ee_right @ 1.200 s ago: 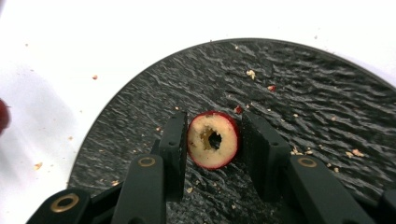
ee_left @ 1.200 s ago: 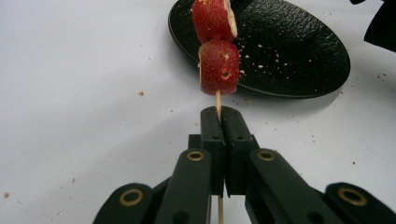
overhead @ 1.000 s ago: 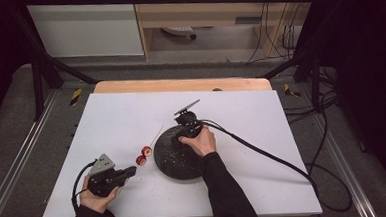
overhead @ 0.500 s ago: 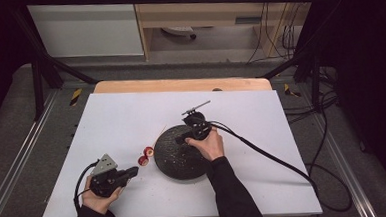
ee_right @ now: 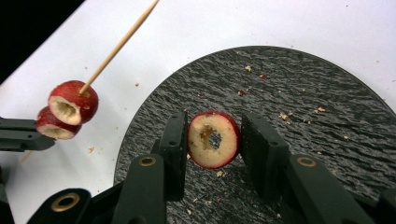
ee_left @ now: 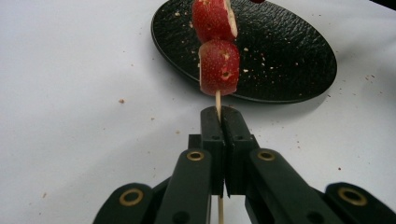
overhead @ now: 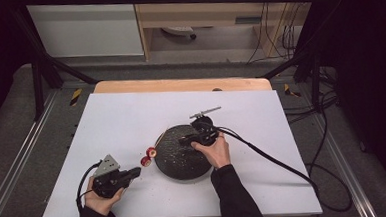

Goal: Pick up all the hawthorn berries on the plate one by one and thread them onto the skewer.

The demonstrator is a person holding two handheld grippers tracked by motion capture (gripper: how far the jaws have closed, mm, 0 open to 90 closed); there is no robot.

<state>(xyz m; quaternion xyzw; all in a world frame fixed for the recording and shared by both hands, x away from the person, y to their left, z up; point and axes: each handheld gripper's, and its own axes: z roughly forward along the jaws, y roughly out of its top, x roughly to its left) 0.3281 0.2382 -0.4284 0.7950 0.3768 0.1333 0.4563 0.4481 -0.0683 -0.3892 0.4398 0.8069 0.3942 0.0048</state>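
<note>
From above I see a white table (overhead: 131,116) with a round black plate (overhead: 181,151) near its centre. My left gripper (overhead: 134,172), at about eight o'clock from the plate, is clamped tight on a thin wooden skewer (ee_left: 218,100). Two red fruit slices (ee_left: 219,65) are threaded on the skewer, hanging just off the plate's nine o'clock edge. My right gripper (ee_right: 212,140) sits over the plate towards its one o'clock side, jaws narrowly parted around a third cored fruit slice (ee_right: 213,139); I cannot tell whether both pads touch it. Crumbs (ee_right: 285,115) dot the plate.
</note>
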